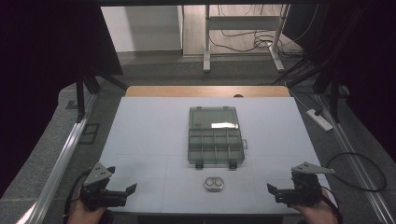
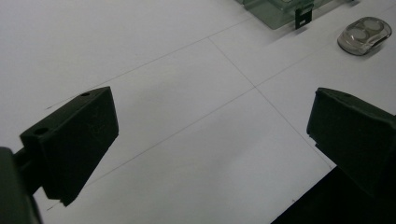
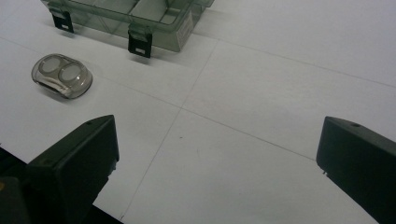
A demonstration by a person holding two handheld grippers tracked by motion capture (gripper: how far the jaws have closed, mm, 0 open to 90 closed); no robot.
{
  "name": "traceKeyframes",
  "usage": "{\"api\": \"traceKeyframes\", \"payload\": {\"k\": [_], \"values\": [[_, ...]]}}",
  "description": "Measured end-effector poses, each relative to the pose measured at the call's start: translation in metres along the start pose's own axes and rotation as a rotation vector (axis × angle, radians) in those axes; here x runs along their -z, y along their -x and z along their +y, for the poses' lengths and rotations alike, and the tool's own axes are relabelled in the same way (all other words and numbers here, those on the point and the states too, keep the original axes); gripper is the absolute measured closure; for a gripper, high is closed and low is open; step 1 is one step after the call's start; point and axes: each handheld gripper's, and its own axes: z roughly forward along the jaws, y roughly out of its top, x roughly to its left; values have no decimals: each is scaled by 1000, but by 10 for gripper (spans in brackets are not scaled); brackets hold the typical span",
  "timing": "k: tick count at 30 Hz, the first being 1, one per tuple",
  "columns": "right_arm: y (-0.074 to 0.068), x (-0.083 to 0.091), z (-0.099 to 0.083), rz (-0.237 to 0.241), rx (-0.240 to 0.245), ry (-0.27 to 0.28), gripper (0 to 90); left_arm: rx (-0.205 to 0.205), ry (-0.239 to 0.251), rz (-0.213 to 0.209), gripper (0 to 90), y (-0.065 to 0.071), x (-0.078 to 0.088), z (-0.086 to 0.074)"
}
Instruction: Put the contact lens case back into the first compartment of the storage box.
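Two grippers sit at the near corners of the white table (image 1: 140,130), both w/ jaws spread wide and nothing between them. Left gripper (image 1: 122,192) is held low at the near left, right gripper (image 1: 276,192) at the near right; their tips point inward, toward each other across the near edge.

Between them lies the small clear oval case (image 1: 214,183), w/ two round wells side by side. It sits roughly midway between the two sets of fingertips, maybe a touch nearer the right, but too close to call. From the left fingers it's ahead and off to the right, seen at the upper right in the left gripper view (image 2: 364,35). From the right fingers it's ahead and to the left, seen at the upper left in the right gripper view (image 3: 61,75). Long axis runs left-right across the table, i.e. about along the line joining the two grippers, so either gripper coming straight in would meet an end of it, not the narrow waist; I'd guess a wrist turn is needed to pinch across the short side.

Just beyond the case, apart from it, is the open compartment box (image 1: 215,146), lid laid back, two black latches facing the case. Its cells look empty from above.
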Motion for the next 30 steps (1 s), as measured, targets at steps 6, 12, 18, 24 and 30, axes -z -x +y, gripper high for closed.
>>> {"api": "traceKeyframes", "payload": {"k": [6,12,18,24,30], "values": [[-2,0,0,11,16,-2,0,14,5,-2,22,-2,1,-1],[-3,-1,0,18,35,-5,0,10,7,1,23,-1,1,-1],[-4,-1,1,20,49,-10,0,12,11,-1,24,-2,1,-1],[-4,-2,1,37,51,-18,0,8,9,1,24,-1,1,-1],[-7,-3,3,69,84,-12,0,6,8,1,24,-1,1,-1]]}}
